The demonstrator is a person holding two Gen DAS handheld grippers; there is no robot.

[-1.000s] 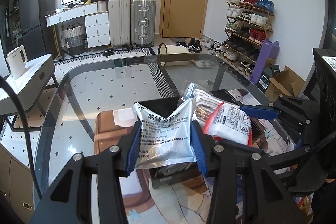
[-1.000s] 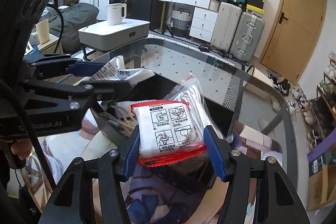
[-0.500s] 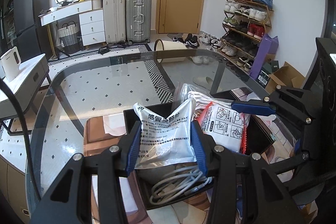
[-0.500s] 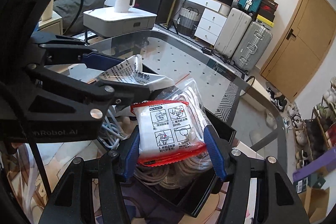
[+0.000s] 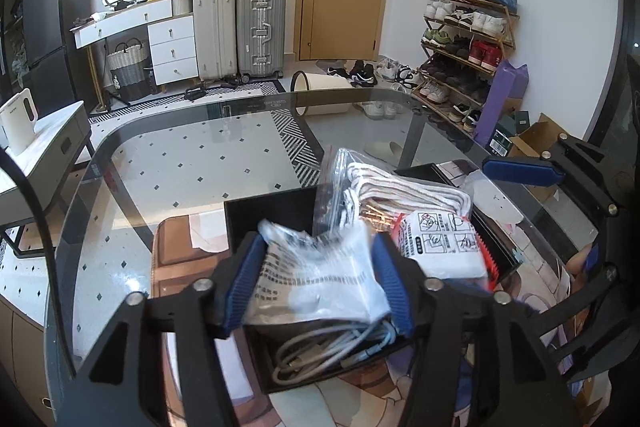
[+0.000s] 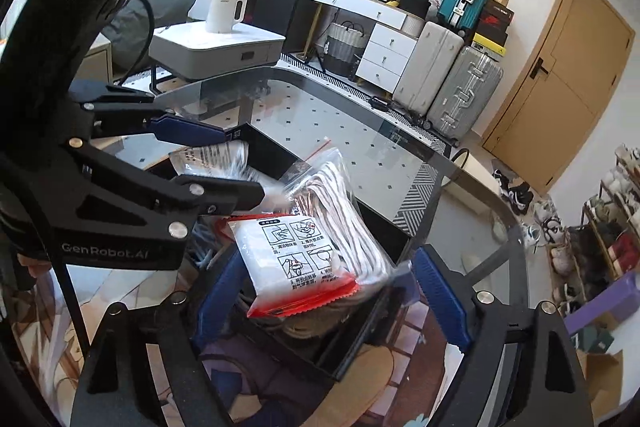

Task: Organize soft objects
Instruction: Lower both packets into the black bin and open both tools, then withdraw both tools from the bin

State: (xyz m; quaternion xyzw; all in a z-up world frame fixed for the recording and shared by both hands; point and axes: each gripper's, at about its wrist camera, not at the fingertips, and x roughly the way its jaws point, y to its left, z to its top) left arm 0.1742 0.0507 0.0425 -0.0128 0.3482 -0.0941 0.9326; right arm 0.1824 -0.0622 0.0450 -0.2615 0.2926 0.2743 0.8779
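Observation:
A black open box (image 5: 276, 205) (image 6: 384, 239) stands on the glass table and holds coiled cables (image 5: 332, 345) and a clear zip bag of white cords (image 5: 394, 191) (image 6: 340, 207). My left gripper (image 5: 318, 285) is shut on a white printed pouch (image 5: 320, 279), tilted down over the box. My right gripper (image 6: 332, 295) is open; the red-edged white packet (image 6: 296, 259) (image 5: 440, 247) lies loose on the box contents between its spread fingers.
The glass table (image 5: 180, 155) sits over a tiled floor, with a printed mat (image 5: 176, 247) under the box. Suitcases (image 5: 260, 27), a white drawer desk (image 5: 160, 35), a shoe rack (image 5: 468, 39) and a door stand behind. A grey side table with a kettle (image 6: 226, 11) is at left.
My right gripper has opened and let the red-edged packet drop into the box. My left gripper has tipped the white pouch downward over the box.

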